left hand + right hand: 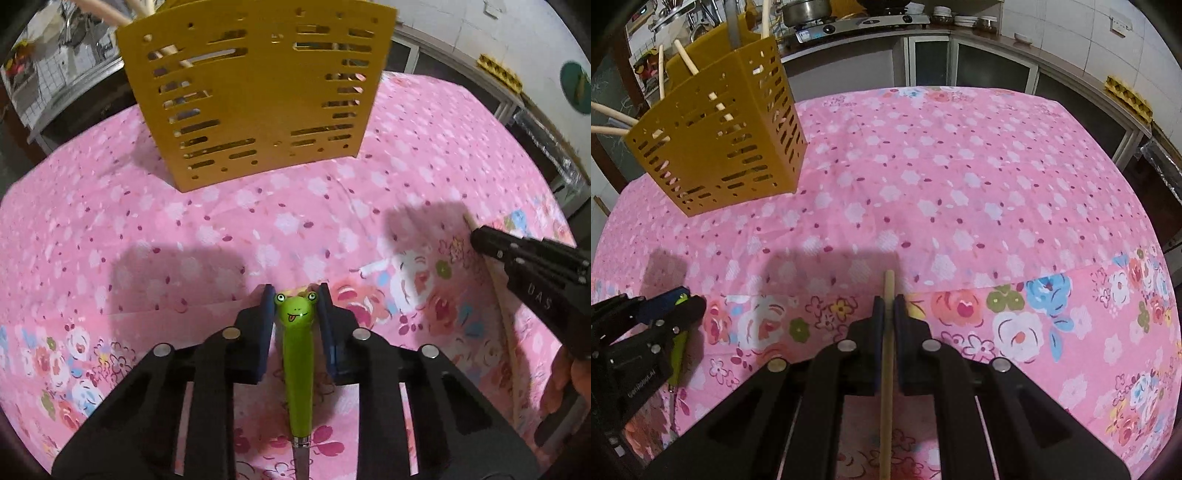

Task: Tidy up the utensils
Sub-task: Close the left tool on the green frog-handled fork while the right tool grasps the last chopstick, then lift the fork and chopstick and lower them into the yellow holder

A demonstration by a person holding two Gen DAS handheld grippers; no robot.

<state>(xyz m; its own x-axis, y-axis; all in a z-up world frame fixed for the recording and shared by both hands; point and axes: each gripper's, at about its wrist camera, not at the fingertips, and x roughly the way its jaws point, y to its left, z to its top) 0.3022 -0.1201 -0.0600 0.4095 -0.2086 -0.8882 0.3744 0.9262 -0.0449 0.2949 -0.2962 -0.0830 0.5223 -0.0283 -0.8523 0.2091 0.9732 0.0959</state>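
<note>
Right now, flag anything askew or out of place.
Nothing is spilled or damaged. The yellow holder stands upright with chopsticks splaying out at angles. The crease in the cloth is minor.

Home kitchen, gas stove (pixel 871 20) w/ pot (pixel 807 11), cabinets (pixel 960 62)

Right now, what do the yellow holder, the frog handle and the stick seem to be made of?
Holder: probably plastic; matte, thin flat walls with punched slots.
Frog handle: glossy painted coat, highlight on the face; plastic or ceramic, unclear. Metal ferrule below.
Stick: looks like pale bare wood or bamboo, matte.
</note>
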